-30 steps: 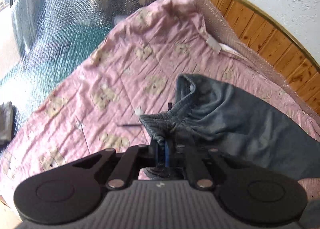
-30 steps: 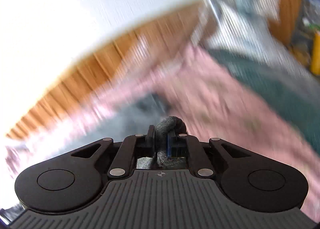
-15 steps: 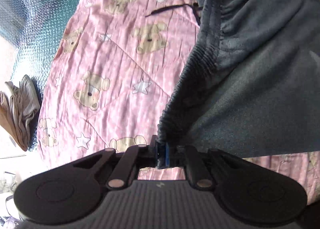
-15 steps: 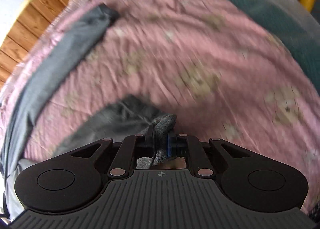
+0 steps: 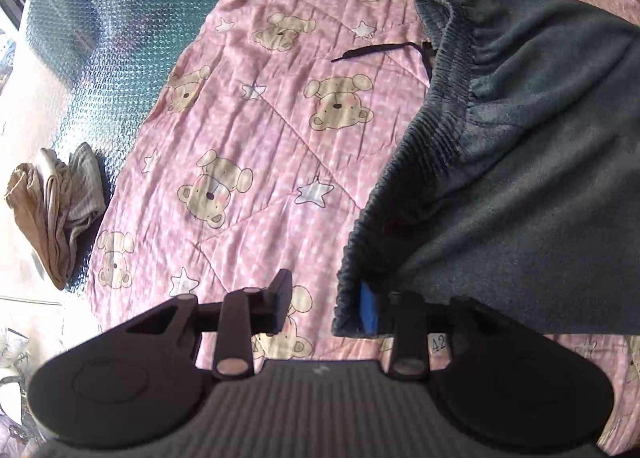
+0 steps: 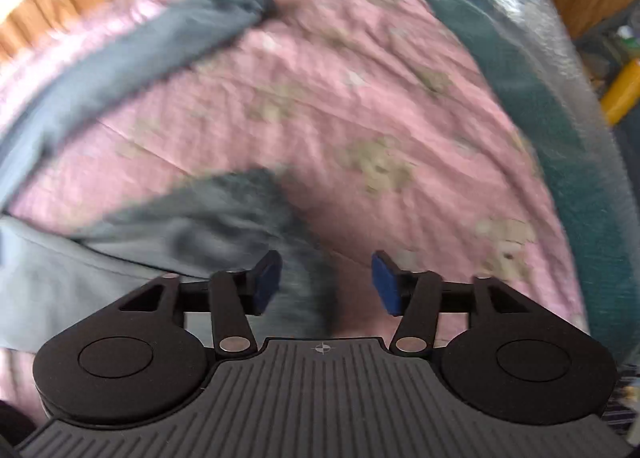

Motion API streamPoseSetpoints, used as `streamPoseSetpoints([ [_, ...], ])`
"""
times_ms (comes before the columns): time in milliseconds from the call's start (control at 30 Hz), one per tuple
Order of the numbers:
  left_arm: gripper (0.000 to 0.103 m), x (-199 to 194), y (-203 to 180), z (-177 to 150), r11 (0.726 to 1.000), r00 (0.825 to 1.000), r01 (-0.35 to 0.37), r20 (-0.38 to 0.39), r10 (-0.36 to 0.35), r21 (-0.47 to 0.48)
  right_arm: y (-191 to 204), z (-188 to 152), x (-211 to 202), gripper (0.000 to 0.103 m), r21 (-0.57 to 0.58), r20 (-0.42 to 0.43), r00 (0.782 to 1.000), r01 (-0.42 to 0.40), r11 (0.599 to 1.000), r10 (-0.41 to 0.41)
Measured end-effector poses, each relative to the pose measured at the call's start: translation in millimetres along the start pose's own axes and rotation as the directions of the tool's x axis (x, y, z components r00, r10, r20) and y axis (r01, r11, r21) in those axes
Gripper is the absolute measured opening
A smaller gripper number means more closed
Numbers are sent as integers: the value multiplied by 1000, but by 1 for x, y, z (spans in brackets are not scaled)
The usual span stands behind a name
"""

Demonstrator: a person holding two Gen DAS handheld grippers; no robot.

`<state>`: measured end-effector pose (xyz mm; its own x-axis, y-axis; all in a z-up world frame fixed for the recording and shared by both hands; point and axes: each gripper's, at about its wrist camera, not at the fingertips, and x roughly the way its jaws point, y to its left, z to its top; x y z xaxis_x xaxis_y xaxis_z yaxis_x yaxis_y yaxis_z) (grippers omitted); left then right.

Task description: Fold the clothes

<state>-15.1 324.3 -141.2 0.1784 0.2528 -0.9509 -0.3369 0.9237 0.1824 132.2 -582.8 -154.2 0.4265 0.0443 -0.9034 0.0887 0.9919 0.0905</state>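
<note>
**Both grippers let go of the grey pants**

Left wrist view: the left gripper [image 5: 326,306] has just been opening. The grey pants [image 5: 520,178] lie on the pink bear blanket [image 5: 240,138], their waistband touching only the blue pad [image 5: 369,310].

Right wrist view, blurry: the right gripper [image 6: 326,284] has just opened wide, pants [image 6: 224,218] loose between its fingers.

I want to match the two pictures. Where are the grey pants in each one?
Left wrist view: the grey pants fill the right side, waistband edge lying against the right one of the left gripper's open fingers.
Right wrist view: blurred, they lie at lower left, reaching between the right gripper's open fingers.
Shared landmark: the pink teddy-bear quilt underneath.
</note>
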Motion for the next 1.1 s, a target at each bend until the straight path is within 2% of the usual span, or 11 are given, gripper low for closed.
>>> streamPoseSetpoints([
  [67, 26, -10, -5, -1, 1000, 999, -8, 39, 9, -14, 1, -7, 3, 81, -29, -18, 1000, -2, 1000, 1],
  [133, 19, -15, -7, -3, 999, 997, -12, 73, 14, -34, -5, -18, 15, 81, -15, -41, 999, -26, 1000, 26],
  [200, 8, -16, -8, -1, 998, 994, -33, 100, 39, -54, -11, -29, 27, 55, 24, -34, 994, -105, 994, 106],
  [233, 9, -16, -7, 0, 997, 992, -45, 111, 53, -70, -11, -32, 33, 0, 31, -41, 985, -166, 986, 168],
  [367, 9, -21, 12, 20, 978, 986, -52, 148, 82, -201, -2, 14, -17, 3, 68, 144, 937, -329, 942, 317],
  [500, 9, -27, 2, 39, 970, 985, -49, 149, 86, -237, 27, 103, -27, 4, 36, 290, 906, -331, 943, 308],
  [633, 8, -24, -24, 43, 979, 985, -69, 143, 97, -191, 61, 139, 30, 69, 64, 294, 938, -214, 975, 186],
  [767, 10, -24, -35, 28, 980, 986, -43, 152, 74, -197, 50, 115, 50, 76, 123, 324, 919, -277, 953, 225],
  [933, 10, -7, -30, -4, 965, 995, -46, 76, 68, -258, 47, 95, 101, 77, 7, 179, 966, -193, 981, 189],
  [1033, 13, 4, -29, -18, 954, 998, -49, 32, 61, -296, 39, 99, 118, 76, 170, 173, 959, -256, 952, 227],
  [1100, 14, 5, -30, -23, 943, 999, -30, 33, 43, -331, 48, 98, 134, 56, 198, 112, 976, -206, 958, 186],
])
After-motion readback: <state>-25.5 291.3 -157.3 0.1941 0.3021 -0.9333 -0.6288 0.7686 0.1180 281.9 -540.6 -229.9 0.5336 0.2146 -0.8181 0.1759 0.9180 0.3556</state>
